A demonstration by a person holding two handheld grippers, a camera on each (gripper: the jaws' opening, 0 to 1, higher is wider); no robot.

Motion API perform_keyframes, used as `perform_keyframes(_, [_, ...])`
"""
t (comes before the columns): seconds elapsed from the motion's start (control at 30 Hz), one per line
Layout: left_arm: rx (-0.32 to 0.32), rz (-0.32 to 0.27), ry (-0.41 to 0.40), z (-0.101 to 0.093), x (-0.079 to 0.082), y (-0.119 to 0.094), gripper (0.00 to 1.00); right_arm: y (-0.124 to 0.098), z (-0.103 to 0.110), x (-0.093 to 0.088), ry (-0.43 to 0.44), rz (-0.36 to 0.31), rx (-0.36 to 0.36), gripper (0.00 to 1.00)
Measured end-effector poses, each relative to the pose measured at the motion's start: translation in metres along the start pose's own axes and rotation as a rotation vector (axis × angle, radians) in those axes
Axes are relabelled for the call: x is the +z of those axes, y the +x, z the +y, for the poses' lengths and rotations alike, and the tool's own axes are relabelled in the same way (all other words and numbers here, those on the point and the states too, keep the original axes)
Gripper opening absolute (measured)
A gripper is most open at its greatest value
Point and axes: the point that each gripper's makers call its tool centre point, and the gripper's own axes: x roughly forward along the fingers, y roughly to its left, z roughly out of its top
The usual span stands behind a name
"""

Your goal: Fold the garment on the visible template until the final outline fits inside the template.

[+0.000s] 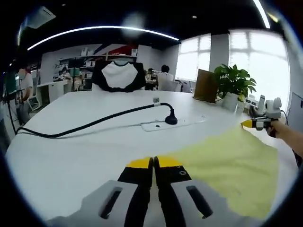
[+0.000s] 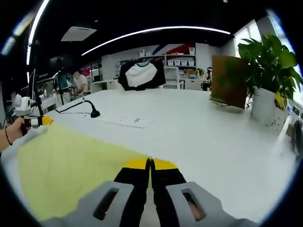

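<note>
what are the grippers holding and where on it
Both hold the yellow cloth by opposite edges: left gripper shut on one edge, right gripper shut on the other.

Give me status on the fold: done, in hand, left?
Done: no fold visible yet. In hand: the left gripper and right gripper are each shut on an edge of the yellow cloth, holding it stretched over the white table. Left: every fold. I can't make out a template, so fit can't be judged.

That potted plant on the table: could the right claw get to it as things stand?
Probably not yet: the right claw is shut on the yellow garment, so it is busy. Bare table lies between it and the potted plant.
</note>
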Motion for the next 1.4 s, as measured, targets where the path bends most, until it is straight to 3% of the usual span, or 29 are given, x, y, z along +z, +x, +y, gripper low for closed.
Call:
perform_keyframes(0.1, [0.000,0.018,-0.015,0.001,-0.004,0.003,0.02,0.002,0.002,-0.003,-0.002,-0.002,0.005,0.00])
perform_keyframes(0.3, [0.017,0.024,0.039,-0.001,-0.008,0.006,0.02,0.004,0.003,-0.001,-0.080,-0.011,-0.001,0.00])
perform_keyframes(0.5, [0.023,0.026,0.056,-0.003,-0.009,0.006,0.03,0.005,0.002,-0.004,-0.044,0.006,0.001,0.00])
perform_keyframes(0.57, [0.039,0.015,0.120,-0.002,-0.006,0.004,0.03,0.003,0.001,-0.004,-0.036,0.004,-0.011,0.05])
perform_keyframes(0.6, [0.057,0.015,0.147,0.001,-0.004,0.001,0.04,0.000,-0.002,-0.003,-0.046,-0.005,-0.028,0.10])
perform_keyframes(0.67, [0.035,0.009,0.124,-0.003,0.000,-0.006,0.03,-0.008,-0.004,0.000,-0.060,-0.022,-0.042,0.18])
perform_keyframes(0.87, [0.031,-0.048,0.132,-0.009,0.018,-0.029,0.12,-0.026,-0.002,0.008,-0.077,-0.066,-0.043,0.22])
perform_keyframes(1.07, [0.016,-0.085,0.111,-0.017,0.025,-0.048,0.14,-0.046,0.009,0.013,-0.128,-0.095,-0.043,0.23])
perform_keyframes(1.17, [0.009,-0.098,0.095,-0.019,0.026,-0.056,0.14,-0.057,0.014,0.017,-0.147,-0.110,-0.046,0.24])
perform_keyframes(1.23, [-0.031,-0.112,0.021,-0.028,0.023,-0.063,0.14,-0.063,0.018,0.018,-0.166,-0.113,-0.048,0.25])
perform_keyframes(1.4, [-0.038,-0.110,0.051,-0.036,0.015,-0.082,0.14,-0.074,0.026,0.015,-0.178,-0.109,-0.057,0.29])
